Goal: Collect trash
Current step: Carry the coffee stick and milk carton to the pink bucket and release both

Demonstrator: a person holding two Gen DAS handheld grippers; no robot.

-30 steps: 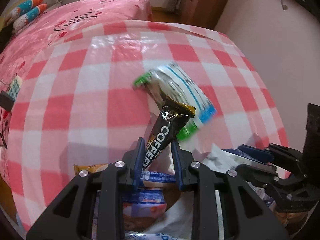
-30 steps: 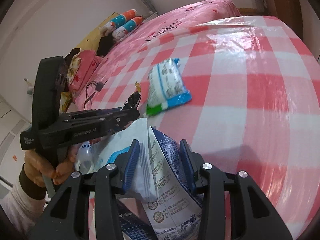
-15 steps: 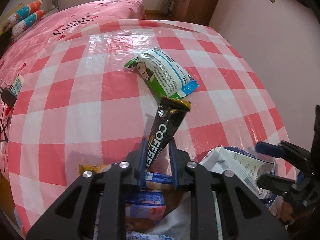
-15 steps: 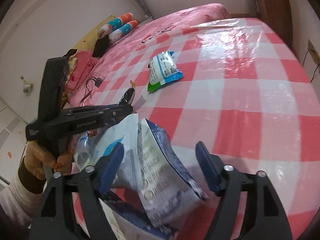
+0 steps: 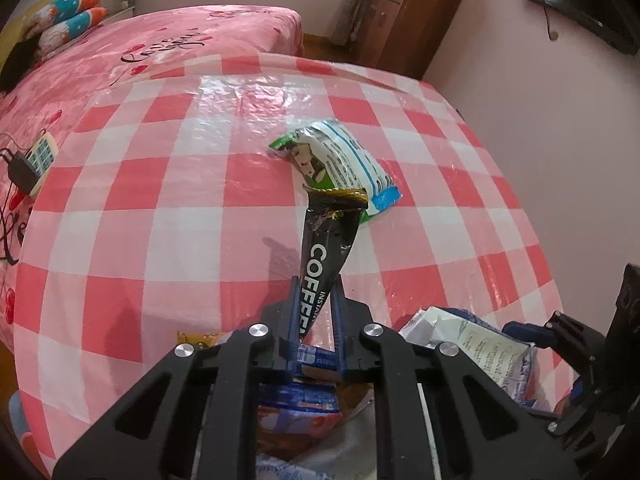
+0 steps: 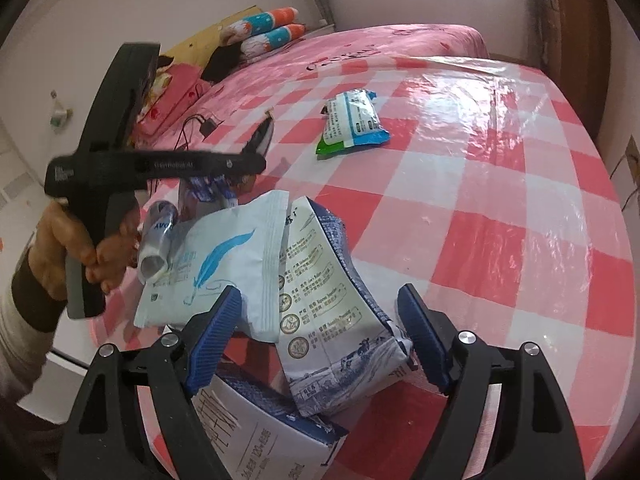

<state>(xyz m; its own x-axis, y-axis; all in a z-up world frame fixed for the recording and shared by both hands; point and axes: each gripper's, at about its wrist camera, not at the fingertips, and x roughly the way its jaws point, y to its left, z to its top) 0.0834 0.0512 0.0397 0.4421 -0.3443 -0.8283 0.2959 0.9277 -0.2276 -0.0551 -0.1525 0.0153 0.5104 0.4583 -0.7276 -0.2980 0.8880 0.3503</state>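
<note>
Left wrist: left tongs (image 5: 316,300) clamp coffee sachet (image 5: 326,248); right tongs (image 6: 320,336) gape.

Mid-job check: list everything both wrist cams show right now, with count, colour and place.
coffee sachet: 1, black with gold top, clamped in left gripper, above table
snack pack: 1, white, blue and green, alone mid-table
trash pile: several white and blue wrappers and cartons, near table edge
tablecloth: 1, red-white check under clear plastic
bed: 1, pink, behind table
cabinet: 1, brown wood, far corner
left gripper: black, blue pads, shut on sachet
right gripper: jaws just opened, pads clear of the wrappers between them
</note>
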